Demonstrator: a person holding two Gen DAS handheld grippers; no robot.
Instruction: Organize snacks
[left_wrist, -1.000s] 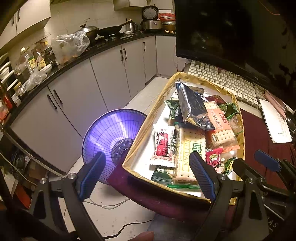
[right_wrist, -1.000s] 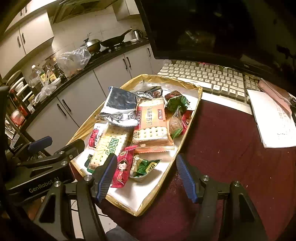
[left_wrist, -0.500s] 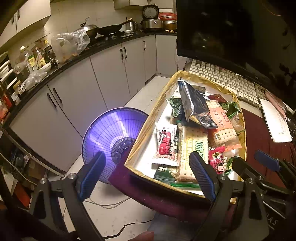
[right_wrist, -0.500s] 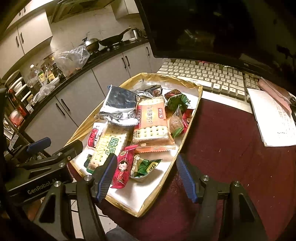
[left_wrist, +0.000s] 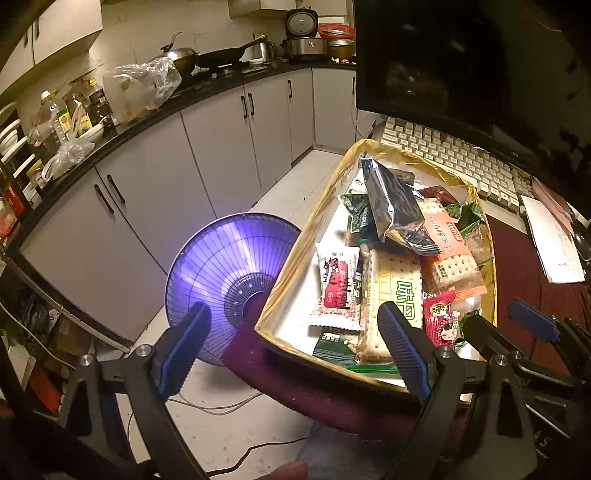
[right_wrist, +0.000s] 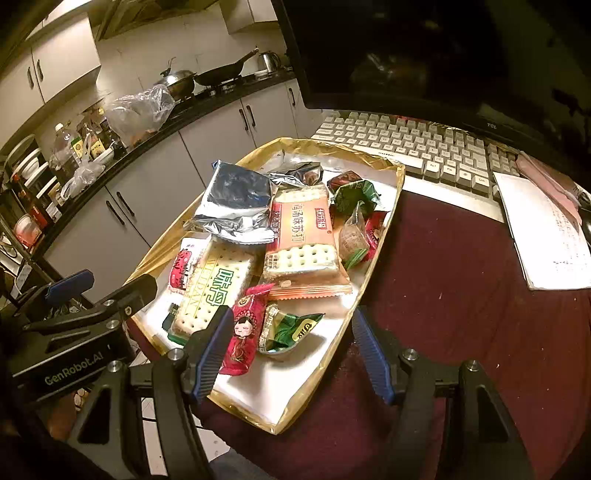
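Note:
A gold-rimmed tray (right_wrist: 384, 236) (left_wrist: 295, 258) holds several snack packs: a silver foil bag (right_wrist: 236, 199) (left_wrist: 391, 199), an orange cracker pack (right_wrist: 303, 240) (left_wrist: 450, 251), a green-lettered cracker pack (right_wrist: 214, 288) (left_wrist: 395, 291), a red sachet (right_wrist: 243, 332) and a small green pack (right_wrist: 288, 328). My right gripper (right_wrist: 291, 358) is open and empty over the tray's near end. My left gripper (left_wrist: 295, 350) is open and empty at the tray's left corner. The left gripper also shows in the right wrist view (right_wrist: 92, 310).
The tray lies on a dark red table (right_wrist: 461, 314). A keyboard (right_wrist: 417, 147), a monitor (right_wrist: 424, 51) and papers (right_wrist: 543, 236) are behind and right. A purple-lit fan heater (left_wrist: 229, 273) stands on the floor by grey cabinets (left_wrist: 147, 192).
Both views have crept slightly closer to the tray. Neither gripper has changed its opening and no snack has moved.

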